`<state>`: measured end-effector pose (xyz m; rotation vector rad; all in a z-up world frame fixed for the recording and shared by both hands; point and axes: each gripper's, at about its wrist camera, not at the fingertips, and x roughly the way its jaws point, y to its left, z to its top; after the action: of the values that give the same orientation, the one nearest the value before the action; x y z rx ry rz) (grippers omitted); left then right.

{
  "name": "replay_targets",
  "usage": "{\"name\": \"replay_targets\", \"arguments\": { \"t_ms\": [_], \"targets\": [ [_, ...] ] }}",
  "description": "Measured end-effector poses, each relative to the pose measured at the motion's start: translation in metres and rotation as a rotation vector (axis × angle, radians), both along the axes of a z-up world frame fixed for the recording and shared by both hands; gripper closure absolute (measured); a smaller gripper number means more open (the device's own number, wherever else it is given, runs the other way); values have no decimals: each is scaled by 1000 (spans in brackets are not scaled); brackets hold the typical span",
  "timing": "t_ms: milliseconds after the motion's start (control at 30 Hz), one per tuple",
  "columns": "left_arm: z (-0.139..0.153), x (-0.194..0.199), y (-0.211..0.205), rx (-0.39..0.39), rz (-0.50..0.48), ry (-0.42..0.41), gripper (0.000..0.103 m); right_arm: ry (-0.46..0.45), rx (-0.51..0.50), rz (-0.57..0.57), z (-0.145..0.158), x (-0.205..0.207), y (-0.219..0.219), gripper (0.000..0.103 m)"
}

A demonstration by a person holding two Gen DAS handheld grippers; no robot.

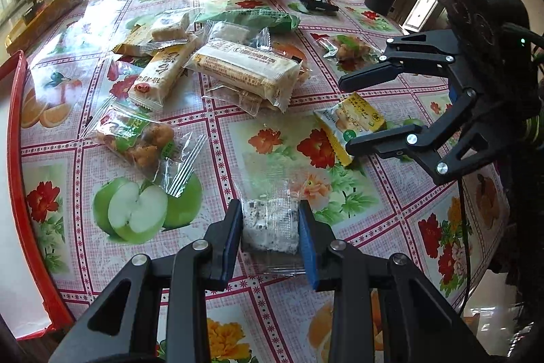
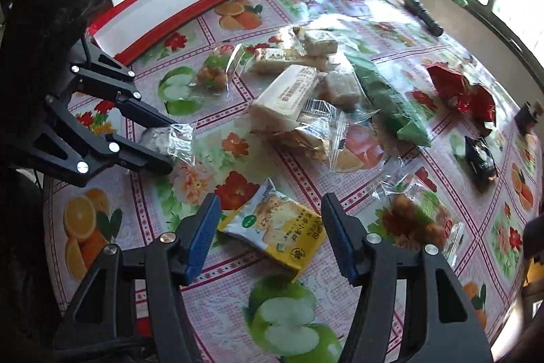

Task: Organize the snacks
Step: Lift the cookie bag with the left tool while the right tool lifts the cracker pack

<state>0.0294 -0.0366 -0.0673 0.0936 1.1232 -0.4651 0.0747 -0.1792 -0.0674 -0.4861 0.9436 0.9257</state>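
Starting at the far left, a red-rimmed tray (image 1: 20, 138) is seen at the bench (image 1: 238, 142) edge, probably the destination for sorted snacks. Next, a clear pack of fried snacks (image 1: 136, 138) lies flat beside the central pile of wrapped bars (image 1: 244, 70). Further right, a speckled white snack in clear wrap (image 1: 270, 227) is pinched by the left gripper (image 1: 270, 235), its pads pressed against both sides so the wrapper can be carried. At the right, a yellow cracker packet (image 2: 275, 227) rests on the bench between the spread fingers of the right gripper (image 2: 268, 227); no contact is visible, so it is judged to be lined up for a grasp.
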Motion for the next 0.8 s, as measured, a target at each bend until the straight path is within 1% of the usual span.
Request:
{"name": "replay_targets", "arguments": {
  "t_ms": [33,100,133,200,267,367,400,433,467,567,733,800],
  "targets": [
    [0,0,0,0,3,2,71,17,-9,17,-3,4,0,40],
    [0,1,1,0,5,3,71,81,-13,44,-8,8,-2,40],
    [1,1,1,2,7,3,71,95,-21,39,-10,6,-2,41],
    [1,2,2,-4,6,1,71,86,-30,-1,-9,-2,-4,42],
    [0,3,2,-2,7,4,71,75,-10,-24,-10,-17,-7,42],
    [0,4,1,-3,7,-1,71,9,-38,-108,-12,-34,-7,44],
    [0,4,0,-6,7,-3,71,10,-19,-150,-12,-36,-7,47],
    [0,5,0,-11,8,-4,71,11,5,-198,-12,-37,-8,56],
    [-1,6,0,-13,12,-7,71,13,22,-240,-11,-38,-8,61],
    [0,6,1,-18,27,-10,72,21,52,-372,-10,-39,-7,63],
    [11,1,13,-16,81,-38,72,51,224,-572,-1,-44,-18,63],
    [17,-1,18,-9,111,-53,72,50,297,-605,7,-49,-20,63]
  ]
}}
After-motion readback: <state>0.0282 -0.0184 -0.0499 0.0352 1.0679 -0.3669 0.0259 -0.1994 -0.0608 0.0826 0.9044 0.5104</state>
